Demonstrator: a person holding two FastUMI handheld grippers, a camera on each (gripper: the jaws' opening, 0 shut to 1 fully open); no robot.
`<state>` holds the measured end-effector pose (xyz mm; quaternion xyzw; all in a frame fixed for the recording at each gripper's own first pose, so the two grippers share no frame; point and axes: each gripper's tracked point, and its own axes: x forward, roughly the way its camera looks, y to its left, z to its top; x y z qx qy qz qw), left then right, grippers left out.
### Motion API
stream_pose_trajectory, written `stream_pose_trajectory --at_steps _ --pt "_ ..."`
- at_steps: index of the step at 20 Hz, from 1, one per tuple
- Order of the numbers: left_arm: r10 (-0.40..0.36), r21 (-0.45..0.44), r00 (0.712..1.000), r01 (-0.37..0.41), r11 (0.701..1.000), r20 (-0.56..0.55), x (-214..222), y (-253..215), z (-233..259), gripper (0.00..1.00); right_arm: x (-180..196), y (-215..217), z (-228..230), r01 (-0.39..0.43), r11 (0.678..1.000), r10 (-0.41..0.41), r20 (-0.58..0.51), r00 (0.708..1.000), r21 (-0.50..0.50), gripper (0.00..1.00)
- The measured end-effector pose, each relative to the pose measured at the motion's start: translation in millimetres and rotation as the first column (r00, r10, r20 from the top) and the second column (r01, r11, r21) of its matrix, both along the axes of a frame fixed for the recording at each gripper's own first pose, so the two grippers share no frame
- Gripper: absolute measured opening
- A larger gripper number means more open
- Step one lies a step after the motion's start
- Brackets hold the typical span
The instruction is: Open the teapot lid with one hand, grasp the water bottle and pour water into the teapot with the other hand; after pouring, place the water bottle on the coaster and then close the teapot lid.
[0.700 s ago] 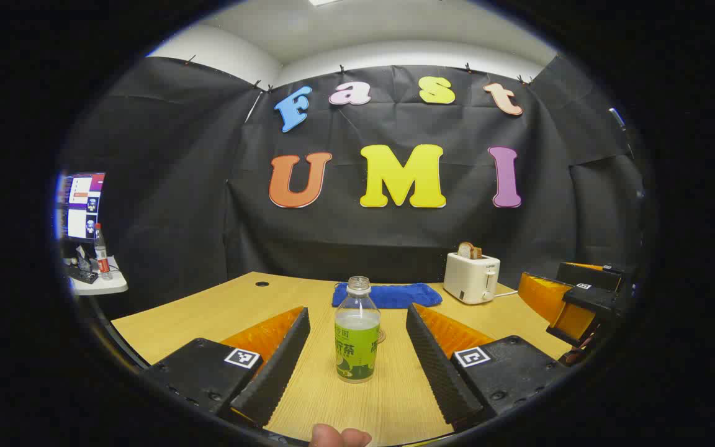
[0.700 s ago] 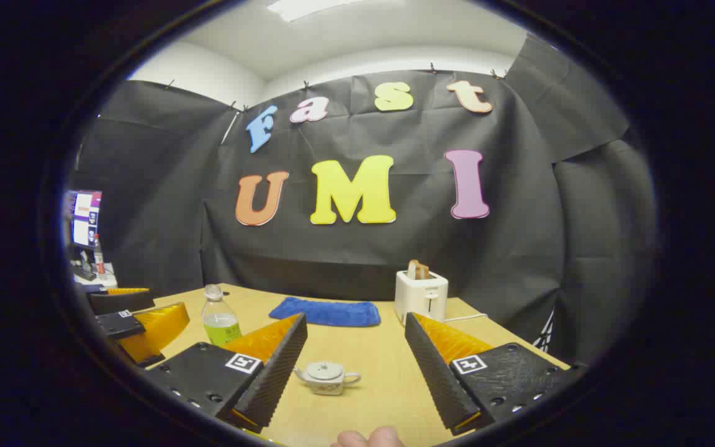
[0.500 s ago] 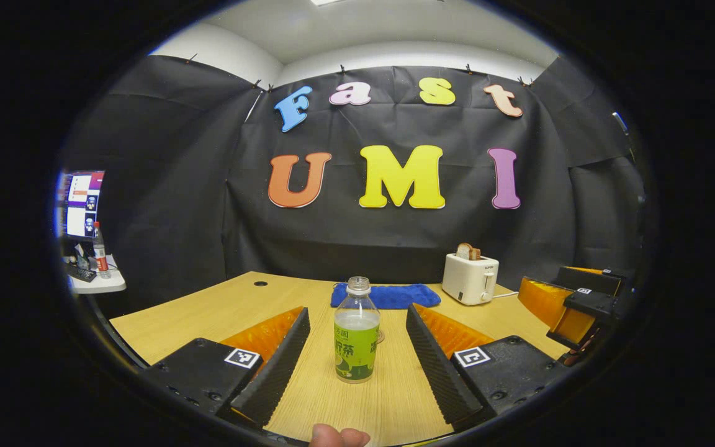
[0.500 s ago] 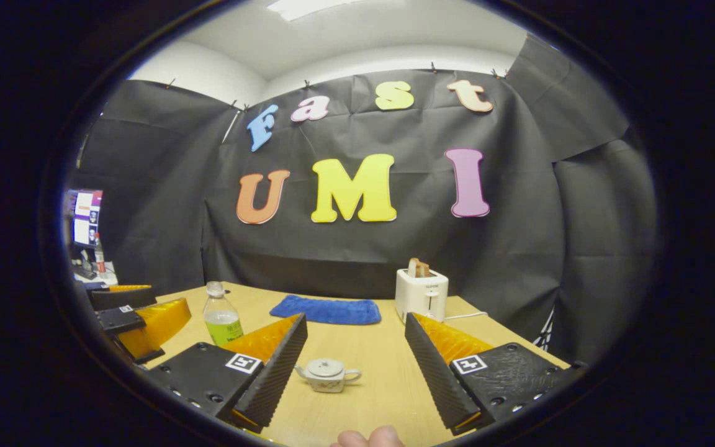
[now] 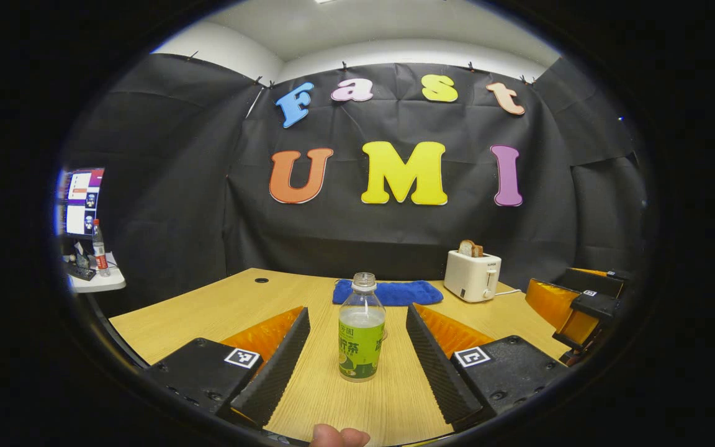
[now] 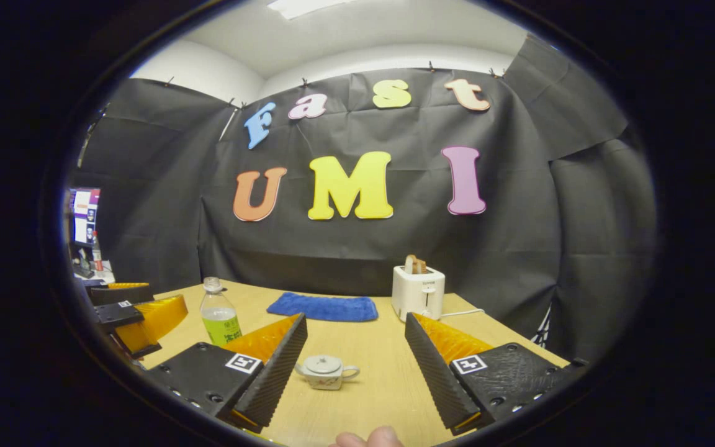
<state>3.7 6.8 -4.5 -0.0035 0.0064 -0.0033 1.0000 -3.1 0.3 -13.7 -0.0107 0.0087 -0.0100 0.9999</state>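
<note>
**Inspector A:** Change since the earlier frames: slight. In the left gripper view the water bottle (image 5: 362,329) sits a touch larger and more squarely between the fingers; in the right gripper view the teapot (image 6: 325,372) has crept a little nearer. Nothing on the table (image 5: 221,304) has shifted.

**Inspector B:** Gripper states?

**A:** Left gripper (image 5: 357,366) spread wide, the bottle upright just ahead of the fingertips, untouched. Right gripper (image 6: 354,372) also spread wide, the teapot low between its fingers, lid (image 6: 324,362) still seated.

**B:** Positions, near to far?

**A:** Teapot toward the near edge; bottle mid-table, uncapped, partly full. A small disc showing just behind the bottle may be the coaster; I cannot confirm. Blue cloth (image 6: 323,308) and toaster (image 6: 418,292) lie along the far edge.

**B:** Step in hand?

**A:** The approach, in my judgement. Nothing gripped, lid not yet lifted. Next, the right gripper must drop onto the lid knob and pinch; the left must advance until the bottle's body lies between its fingers.
</note>
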Motion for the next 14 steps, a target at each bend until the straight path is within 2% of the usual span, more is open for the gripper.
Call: stream_pose_trajectory --at_steps 9,12,14 --pt "0.009 0.021 1.000 -0.010 1.000 0.011 -1.7 3.2 3.3 0.98 10.7 2.4 -11.2 0.000 1.000 0.000 0.002 1.000 0.019 0.95" --pt "0.017 0.041 0.999 -0.019 0.999 0.040 -4.7 3.5 12.4 0.98 16.9 6.0 -23.2 -0.020 0.999 0.021 -0.024 0.999 0.033 0.98" --pt "0.023 0.037 0.999 -0.024 0.999 0.041 -4.9 3.3 11.5 0.98 20.9 4.7 -28.6 -0.025 0.999 0.026 -0.041 0.999 0.029 0.95"
